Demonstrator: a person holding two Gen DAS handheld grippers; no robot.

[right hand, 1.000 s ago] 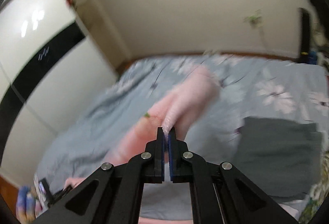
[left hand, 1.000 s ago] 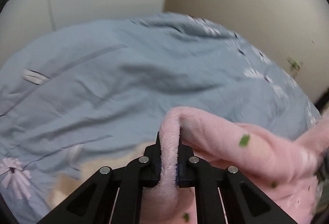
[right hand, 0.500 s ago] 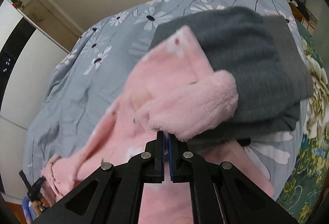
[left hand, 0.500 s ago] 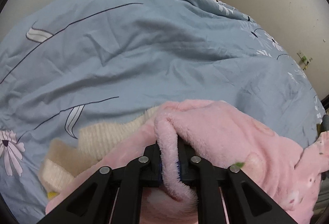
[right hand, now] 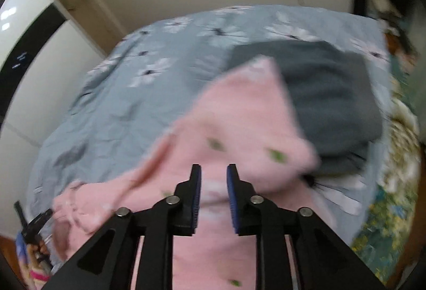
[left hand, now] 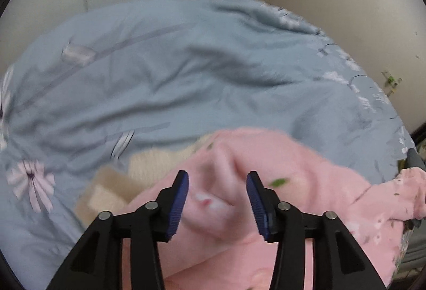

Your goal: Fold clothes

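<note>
Fleece, pink and plush: the pink fleece garment (left hand: 306,183) carries small flower and green leaf prints and lies rumpled on the bed's blue floral duvet (left hand: 159,82). In the right wrist view one pointed end (right hand: 255,93) overlaps a folded dark grey garment (right hand: 332,98). A cream knit piece (left hand: 149,165) pokes out from under its far edge. The duvet runs wide and bare beyond the pink garment, up to the pale walls; its right edge meets a green patterned cover (right hand: 394,210). Three garments show in all, and two grippers. The left hand-held gripper (left hand: 217,183) is opening, jaws well apart over a raised fold, not pressing it. The right hand-held gripper (right hand: 213,178) is also opening, a narrower gap, fleece beneath.
</note>
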